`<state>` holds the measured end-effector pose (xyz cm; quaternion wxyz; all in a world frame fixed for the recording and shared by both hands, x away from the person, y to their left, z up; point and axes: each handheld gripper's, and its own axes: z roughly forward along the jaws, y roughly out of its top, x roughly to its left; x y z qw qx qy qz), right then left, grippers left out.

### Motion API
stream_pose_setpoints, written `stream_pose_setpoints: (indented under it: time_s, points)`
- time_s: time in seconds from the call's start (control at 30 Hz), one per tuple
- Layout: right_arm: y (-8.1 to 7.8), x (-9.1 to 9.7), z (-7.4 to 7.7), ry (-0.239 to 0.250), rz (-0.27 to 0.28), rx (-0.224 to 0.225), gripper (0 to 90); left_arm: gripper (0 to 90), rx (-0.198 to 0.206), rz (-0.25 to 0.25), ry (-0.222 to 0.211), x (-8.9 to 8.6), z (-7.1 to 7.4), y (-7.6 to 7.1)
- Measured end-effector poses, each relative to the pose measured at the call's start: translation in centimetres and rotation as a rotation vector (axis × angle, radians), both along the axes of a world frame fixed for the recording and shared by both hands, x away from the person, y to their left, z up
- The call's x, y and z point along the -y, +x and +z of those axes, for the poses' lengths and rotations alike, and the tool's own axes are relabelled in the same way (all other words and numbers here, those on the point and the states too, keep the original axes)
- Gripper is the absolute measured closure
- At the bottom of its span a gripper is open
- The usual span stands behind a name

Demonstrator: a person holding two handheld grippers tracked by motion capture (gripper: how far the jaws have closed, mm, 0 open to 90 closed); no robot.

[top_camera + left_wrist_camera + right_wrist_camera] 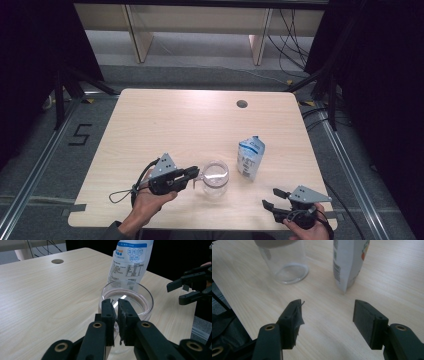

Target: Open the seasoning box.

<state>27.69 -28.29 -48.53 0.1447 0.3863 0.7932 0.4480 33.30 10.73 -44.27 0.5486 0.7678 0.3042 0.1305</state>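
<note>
The left gripper [196, 173] is clamped on the near rim of the glass [215, 178], its jaws nearly together with the clear wall pinched between them, as the left gripper view shows [117, 307]. The glass stands upright on the table [165, 125] toward its near edge, just beside the pouch [250, 157], which stands upright to its right. The right gripper [270, 198] hovers near the table's front right corner, well apart from both, its jaws apart with nothing between them [327, 315].
</note>
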Motion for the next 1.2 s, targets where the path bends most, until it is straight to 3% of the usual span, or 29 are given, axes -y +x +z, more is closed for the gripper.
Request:
stream_pose_setpoints:
  time_s: [0.03,0.13,0.17,0.27,0.33,0.43,0.5,0.67,0.83,0.93,1.0,1.13,1.2]
  points:
    - [0.2,-0.1,0.0,-0.014,0.01,0.034,42.1,84.1,-0.001,0.008,0.006,0.1,0.0,0.0]
    - [0.0,-0.7,0.2,-0.004,0.014,0.016,44.4,85.2,0.001,0.004,0.02,0.3,-0.1,0.0]
    - [0.3,-0.8,0.1,-0.023,0.029,0.055,44.9,85.2,-0.001,0.009,0.022,0.3,-0.1,0.0]
    - [0.5,-1.3,0.1,-0.028,0.051,0.071,47.7,85.7,-0.004,0.008,0.015,0.2,-0.3,0.1]
    - [0.4,-1.7,0.3,-0.018,0.041,0.052,49.4,85.9,-0.002,0.01,0.029,0.1,-0.3,0.1]
    - [0.6,-2.2,0.5,0.001,0.043,0.075,51.6,85.9,-0.009,0.015,0.02,0.2,-0.4,0.2]
    - [1.0,-2.6,0.5,-0.029,0.061,0.115,52.5,85.9,-0.011,0.014,0.024,0.2,-0.5,0.2]
    - [1.2,-3.7,0.8,-0.037,0.085,0.115,57.2,85.9,-0.007,0.012,0.021,0.2,-0.6,0.2]
    - [1.7,-4.5,0.8,-0.044,0.114,0.155,61.7,85.7,0.004,0.01,0.019,0.3,-0.7,0.2]
    - [2.0,-5.0,0.8,-0.04,0.123,0.168,66.1,85.8,0.003,0.011,0.024,0.2,-0.7,0.1]
    - [2.1,-5.4,0.9,-0.024,0.129,0.151,69.6,85.8,0.007,0.008,0.032,0.2,-0.7,0.1]
    - [2.4,-6.2,0.9,-0.025,0.146,0.187,75.4,86.1,0.012,0.006,0.032,0.1,-0.8,0.1]
    - [2.5,-6.4,0.9,-0.008,0.147,0.174,76.2,86.2,0.014,0.006,0.032,0.1,-0.8,0.1]
